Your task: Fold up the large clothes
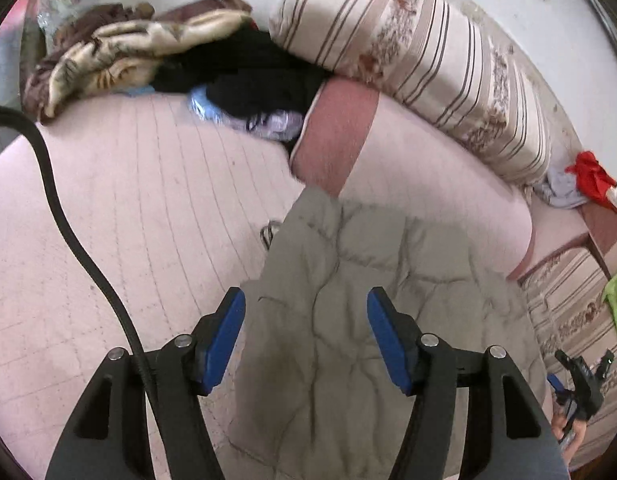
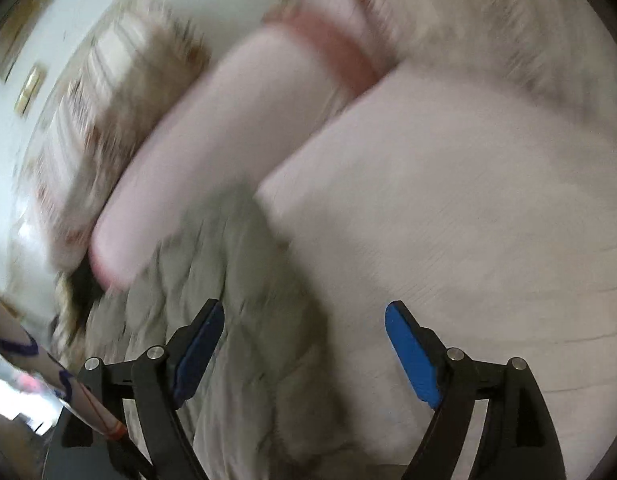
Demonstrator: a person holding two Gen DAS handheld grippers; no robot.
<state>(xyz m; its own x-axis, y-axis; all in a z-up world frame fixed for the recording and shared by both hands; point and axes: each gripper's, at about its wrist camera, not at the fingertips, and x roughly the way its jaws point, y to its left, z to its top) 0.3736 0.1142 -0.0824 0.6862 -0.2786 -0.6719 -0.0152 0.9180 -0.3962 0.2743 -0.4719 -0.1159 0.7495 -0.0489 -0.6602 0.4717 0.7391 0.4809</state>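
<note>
A grey-beige quilted garment (image 1: 360, 300) lies folded on the pink quilted bed cover (image 1: 128, 220). My left gripper (image 1: 306, 304) is open just above the garment's near part, holding nothing. The right wrist view is motion-blurred; it shows the same garment (image 2: 236, 300) at lower left. My right gripper (image 2: 304, 316) is open and empty above the garment's edge and the pink bed cover (image 2: 468, 220). The right gripper also shows small at the lower right of the left wrist view (image 1: 580, 384).
A striped floral bolster (image 1: 420, 60) and a pink pillow (image 1: 408, 168) lie behind the garment. A pile of blankets and dark clothes (image 1: 168, 56) sits at the back left. Red and grey cloths (image 1: 584, 180) lie at right. A black cable (image 1: 68, 220) crosses the left side.
</note>
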